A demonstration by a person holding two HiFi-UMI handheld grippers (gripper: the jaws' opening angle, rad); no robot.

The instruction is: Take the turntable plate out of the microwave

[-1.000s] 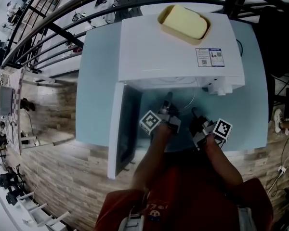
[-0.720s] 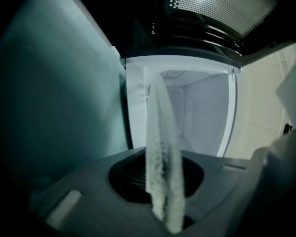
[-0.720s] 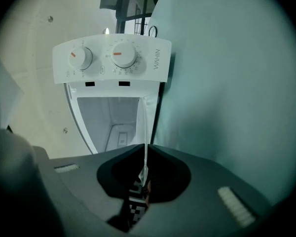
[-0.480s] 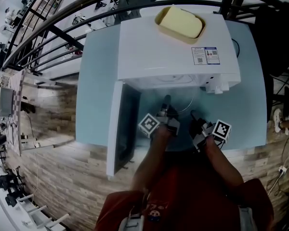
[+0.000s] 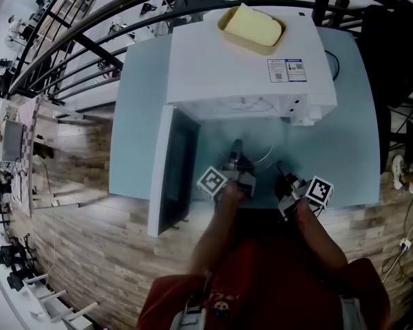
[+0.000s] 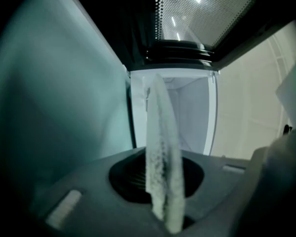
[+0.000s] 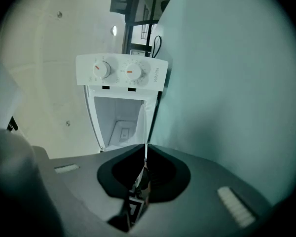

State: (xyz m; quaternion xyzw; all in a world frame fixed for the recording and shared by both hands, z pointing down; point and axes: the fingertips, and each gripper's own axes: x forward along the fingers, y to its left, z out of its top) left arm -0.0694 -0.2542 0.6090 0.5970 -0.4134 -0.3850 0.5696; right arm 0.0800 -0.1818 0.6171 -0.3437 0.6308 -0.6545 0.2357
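Tabletop (image 5: 138,115) — left hand-held gripper (image 5: 237,148) and right hand-held gripper (image 5: 279,166) pinch turntable plate (image 6: 160,147) rim before open microwave (image 5: 241,60).

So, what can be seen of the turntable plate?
The turntable plate is a round disc of clear glass, faint from above, its rim a pale arc. It is held about level over the table, in front of the open microwave. The left gripper and right gripper grip its rim.

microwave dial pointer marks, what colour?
Orange-red, on the two white dials; clearest in the right gripper view.
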